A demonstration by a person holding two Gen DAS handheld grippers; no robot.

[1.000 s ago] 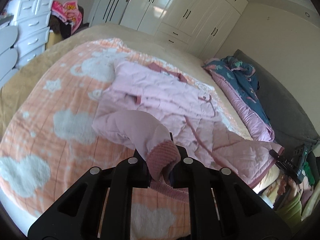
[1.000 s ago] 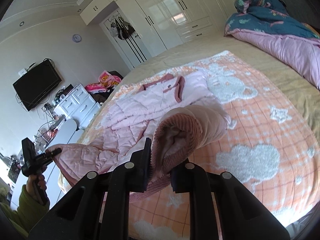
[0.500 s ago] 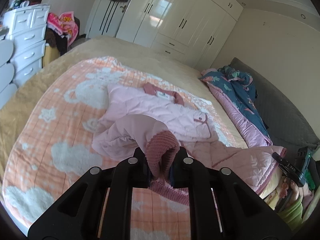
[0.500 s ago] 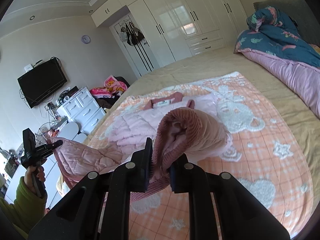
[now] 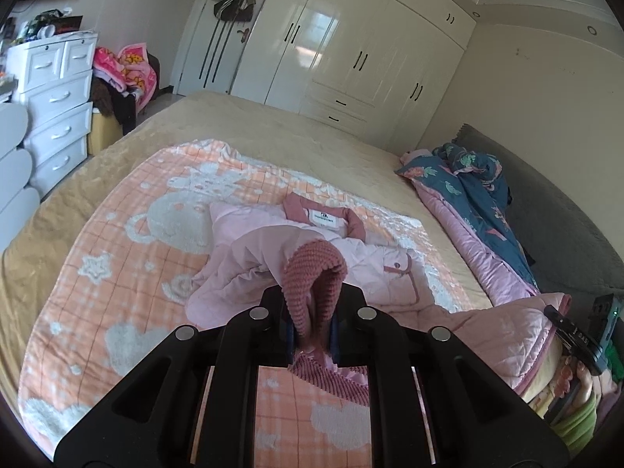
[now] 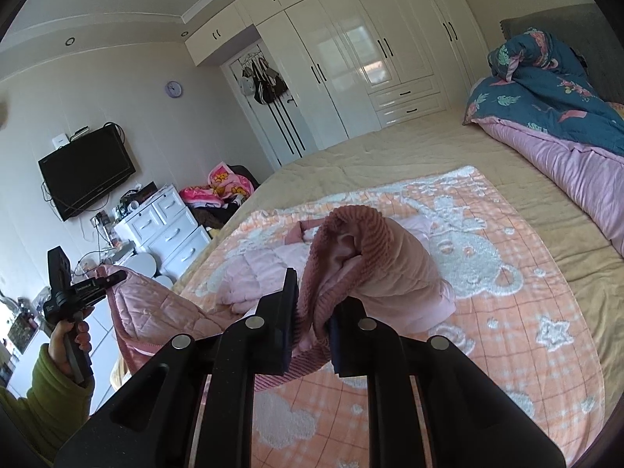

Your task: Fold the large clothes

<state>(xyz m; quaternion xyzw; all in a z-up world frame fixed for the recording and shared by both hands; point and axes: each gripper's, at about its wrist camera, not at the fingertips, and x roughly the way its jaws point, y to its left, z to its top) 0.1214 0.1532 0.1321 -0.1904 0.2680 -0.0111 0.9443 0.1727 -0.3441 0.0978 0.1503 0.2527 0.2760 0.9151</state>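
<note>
Above the blanket, both ribbed cuffs are clamped by left gripper and right gripper; the jacket seems barely folded.

- A glossy white built-in wardrobe with dark handles fills the far wall, window light reflecting off its doors.
- Bags hang on a door beside it; a round clock is mounted on the pale wall.
- A flat-screen television hangs above a white chest of drawers.
- A wide bed in beige carries an orange-and-white patterned blanket.
- A rumpled blue floral duvet lies against the grey headboard.
</note>
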